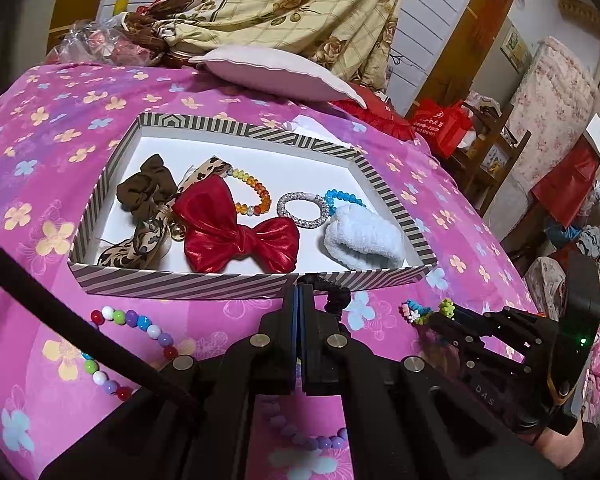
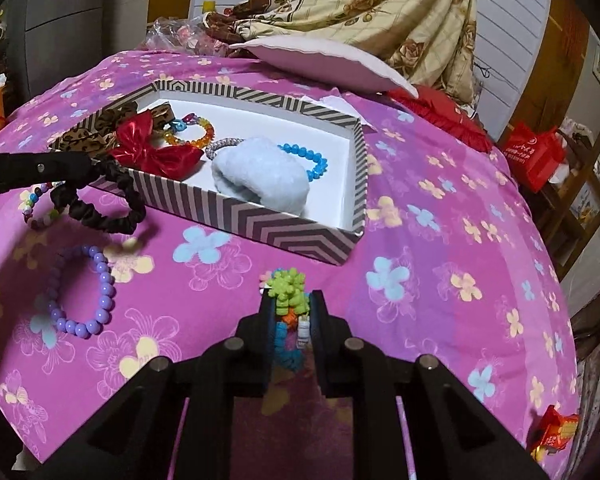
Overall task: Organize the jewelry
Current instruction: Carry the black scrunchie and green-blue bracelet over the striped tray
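A striped box (image 1: pixel 180 282) (image 2: pixel 260 220) on the pink bed holds a red bow (image 1: pixel 236 232), brown scrunchie (image 1: pixel 148 188), bead bracelets, a silver ring band (image 1: pixel 302 210) and a pale blue fluffy band (image 1: pixel 364 240) (image 2: pixel 260 178). My left gripper (image 1: pixel 302 292) (image 2: pixel 88 168) is shut on a black scrunchie (image 2: pixel 104 208) (image 1: pixel 336 300) just before the box's near wall. My right gripper (image 2: pixel 294 312) (image 1: pixel 432 316) is shut on a colourful pompom hair tie (image 2: pixel 288 292) (image 1: pixel 424 310), right of the left one, above the bedspread.
A multicoloured bead necklace (image 1: pixel 140 324) and a purple bead bracelet (image 2: pixel 80 288) lie on the bedspread (image 2: pixel 440 240) in front of the box. A white pillow (image 1: pixel 276 72) and floral quilt lie behind. Red bags (image 1: pixel 444 124) and furniture stand off the bed's right side.
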The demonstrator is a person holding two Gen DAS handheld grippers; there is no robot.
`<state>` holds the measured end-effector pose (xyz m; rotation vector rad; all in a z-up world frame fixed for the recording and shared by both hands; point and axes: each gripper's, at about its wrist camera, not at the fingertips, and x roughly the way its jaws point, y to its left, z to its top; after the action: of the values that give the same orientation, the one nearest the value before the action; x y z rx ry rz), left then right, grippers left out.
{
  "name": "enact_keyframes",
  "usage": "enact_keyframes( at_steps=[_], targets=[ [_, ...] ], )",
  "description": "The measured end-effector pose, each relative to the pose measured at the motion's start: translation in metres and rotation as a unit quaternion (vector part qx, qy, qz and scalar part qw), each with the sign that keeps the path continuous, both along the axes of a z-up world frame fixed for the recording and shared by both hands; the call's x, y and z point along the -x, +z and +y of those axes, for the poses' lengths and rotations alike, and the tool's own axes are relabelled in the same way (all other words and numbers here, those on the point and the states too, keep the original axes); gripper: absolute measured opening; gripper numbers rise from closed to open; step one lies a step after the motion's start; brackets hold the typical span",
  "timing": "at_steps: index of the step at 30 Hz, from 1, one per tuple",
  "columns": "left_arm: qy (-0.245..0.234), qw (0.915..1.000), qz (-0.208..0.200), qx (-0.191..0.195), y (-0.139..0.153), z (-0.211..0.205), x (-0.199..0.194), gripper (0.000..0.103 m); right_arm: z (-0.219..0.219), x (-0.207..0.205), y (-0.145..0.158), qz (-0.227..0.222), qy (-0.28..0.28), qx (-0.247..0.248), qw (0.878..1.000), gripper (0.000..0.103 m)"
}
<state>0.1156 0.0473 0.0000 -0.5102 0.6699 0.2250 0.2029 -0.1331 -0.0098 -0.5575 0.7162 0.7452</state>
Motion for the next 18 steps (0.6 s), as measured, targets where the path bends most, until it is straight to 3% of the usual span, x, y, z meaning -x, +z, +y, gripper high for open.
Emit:
enact_keyframes(
  at_steps=[4, 9, 18],
  targets=[
    [0.000, 1.0000, -0.001, 0.001, 0.000, 0.000, 0.000, 0.000, -0.003, 0.001, 0.007, 0.013, 0.007, -0.029, 0.999, 0.016],
    [0.000, 1.0000, -0.006, 0.001, 0.002, 0.000, 0.001, 0.000, -0.013, 0.003, 0.025, 0.029, 0.019, -0.103, 0.994, 0.016],
    [0.001, 1.0000, 0.002, -0.005, 0.000, -0.003, 0.000, 0.000, -0.024, -0.001, 0.036, 0.056, 0.021, -0.166, 0.984, 0.016]
  ],
)
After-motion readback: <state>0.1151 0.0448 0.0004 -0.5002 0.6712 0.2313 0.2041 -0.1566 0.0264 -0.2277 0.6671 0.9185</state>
